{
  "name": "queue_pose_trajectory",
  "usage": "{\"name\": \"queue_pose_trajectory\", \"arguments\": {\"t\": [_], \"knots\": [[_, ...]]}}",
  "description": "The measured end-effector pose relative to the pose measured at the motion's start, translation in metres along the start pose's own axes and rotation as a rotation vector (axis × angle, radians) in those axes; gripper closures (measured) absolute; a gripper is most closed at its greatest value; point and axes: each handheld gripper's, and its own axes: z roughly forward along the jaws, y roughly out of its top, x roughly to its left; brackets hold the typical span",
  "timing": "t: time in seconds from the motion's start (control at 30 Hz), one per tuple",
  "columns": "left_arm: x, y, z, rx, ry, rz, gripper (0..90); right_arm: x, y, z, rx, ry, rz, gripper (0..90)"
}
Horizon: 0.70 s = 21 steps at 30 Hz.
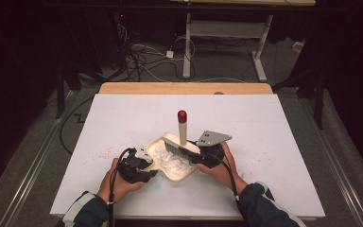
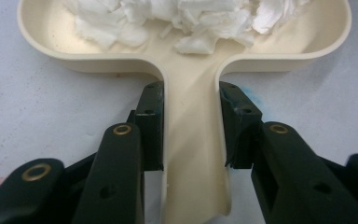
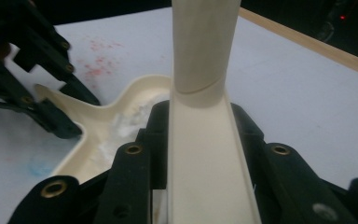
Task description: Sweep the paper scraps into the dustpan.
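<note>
The high view looks forward and down from above the person's side onto the whole worktop (image 1: 123,118), from far off. The left gripper view sits very near, facing along its jaws at the dustpan (image 2: 191,154). The right gripper view faces along the brush handle (image 3: 205,154). All three share the dustpan.

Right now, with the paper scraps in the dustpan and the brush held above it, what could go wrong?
1. The white paper scraps are heaped loosely in the dustpan; tilting it could spill them onto the table.
2. The left gripper clamps only the narrow dustpan handle, so the pan could twist in the fingers.
3. The brush stands upright in the right gripper over the pile; a hasty sweep could flick scraps over the rim.
</note>
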Motion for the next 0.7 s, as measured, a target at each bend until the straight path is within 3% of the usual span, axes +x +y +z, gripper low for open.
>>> {"name": "queue_pose_trajectory", "arguments": {"t": [0.13,0.2,0.4,0.6,0.7], "knots": [[0.001,-0.001,0.000,-0.005,-0.006,-0.007,63.6,0.007,0.008,-0.006,-0.019,-0.007,-0.029,67.5],[0.001,-0.001,-0.001,-0.007,-0.005,-0.007,63.6,0.006,0.012,-0.010,-0.033,0.004,-0.011,67.5],[0.002,-0.003,-0.002,-0.006,0.005,-0.007,63.6,0.005,0.022,-0.031,-0.077,-0.029,0.005,67.5],[0.006,-0.006,-0.004,-0.010,0.032,-0.017,63.7,-0.001,0.015,-0.060,-0.055,-0.046,0.015,67.4],[0.008,-0.007,-0.005,-0.012,0.035,-0.030,63.6,-0.004,0.004,-0.072,-0.033,-0.080,0.027,67.4]]}}
